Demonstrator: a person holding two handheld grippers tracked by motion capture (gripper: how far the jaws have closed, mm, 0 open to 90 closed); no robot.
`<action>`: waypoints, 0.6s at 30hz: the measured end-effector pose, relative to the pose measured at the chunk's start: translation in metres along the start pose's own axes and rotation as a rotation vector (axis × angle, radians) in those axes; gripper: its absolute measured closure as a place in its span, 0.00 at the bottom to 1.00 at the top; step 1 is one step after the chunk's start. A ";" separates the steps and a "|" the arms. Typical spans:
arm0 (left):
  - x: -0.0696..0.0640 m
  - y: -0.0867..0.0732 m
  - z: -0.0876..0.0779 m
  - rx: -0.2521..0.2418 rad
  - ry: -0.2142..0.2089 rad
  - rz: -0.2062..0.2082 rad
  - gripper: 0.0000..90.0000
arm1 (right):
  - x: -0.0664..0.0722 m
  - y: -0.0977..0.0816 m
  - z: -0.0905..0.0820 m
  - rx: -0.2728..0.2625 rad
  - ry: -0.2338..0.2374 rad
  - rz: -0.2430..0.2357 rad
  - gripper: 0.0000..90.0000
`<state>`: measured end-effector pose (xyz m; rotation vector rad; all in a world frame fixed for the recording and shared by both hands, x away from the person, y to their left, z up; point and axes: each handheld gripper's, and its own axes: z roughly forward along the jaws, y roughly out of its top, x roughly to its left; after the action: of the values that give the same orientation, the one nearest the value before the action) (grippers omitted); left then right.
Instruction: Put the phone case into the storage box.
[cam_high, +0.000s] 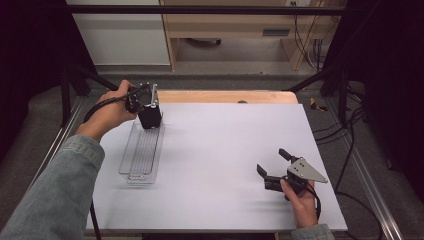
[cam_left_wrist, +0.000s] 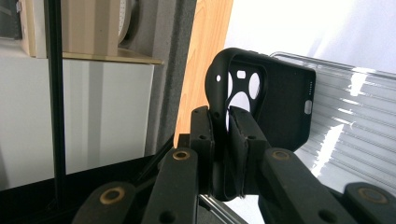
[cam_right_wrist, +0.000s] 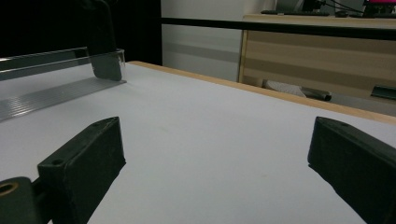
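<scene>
- Nearest to me, at the near left, a faded blue denim sleeve (cam_high: 50, 195) runs up to the person's left hand (cam_high: 107, 114), which holds the left gripper (cam_high: 145, 107) over the far left part of the table.
- Its two black jaws are clamped on the rim of a soft black rubber phone case with camera cut-outs (cam_left_wrist: 261, 100); the left gripper view shows the case wall pinched between the pads.
- That case stands upright at the far end of a long clear ribbed plastic tray (cam_high: 142, 150), which lies lengthwise on the left side of the table, running from near to far.
- From the right gripper view, the case's lower edge (cam_right_wrist: 106, 65) sits inside the tray's far end wall (cam_right_wrist: 120, 58); whether it rests on the tray floor I cannot tell.
- At the near right, the person's right hand (cam_high: 300, 197) holds the right gripper (cam_high: 272, 162), topped by its grey three-cornered plate, low over the white table top (cam_high: 225, 150).
- Its black jaws stand wide apart with nothing between them, pointing left and away across the bare surface, well apart from tray and case.
- Along the table's far edge runs a light wooden strip (cam_high: 225, 96).
</scene>
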<state>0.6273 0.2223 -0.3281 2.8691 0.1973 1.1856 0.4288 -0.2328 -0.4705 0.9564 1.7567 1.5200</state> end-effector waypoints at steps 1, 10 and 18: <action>0.000 0.000 0.000 0.000 0.001 0.000 0.89 | 0.000 0.000 0.000 0.000 0.000 0.001 0.04; 0.002 0.001 0.003 0.000 0.009 -0.009 0.89 | 0.001 0.001 -0.001 -0.007 0.003 0.001 0.04; 0.002 0.001 0.005 0.004 0.026 -0.009 0.88 | 0.001 0.001 -0.001 -0.008 0.002 0.002 0.04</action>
<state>0.6319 0.2217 -0.3303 2.8546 0.2128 1.2232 0.4278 -0.2329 -0.4695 0.9526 1.7504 1.5288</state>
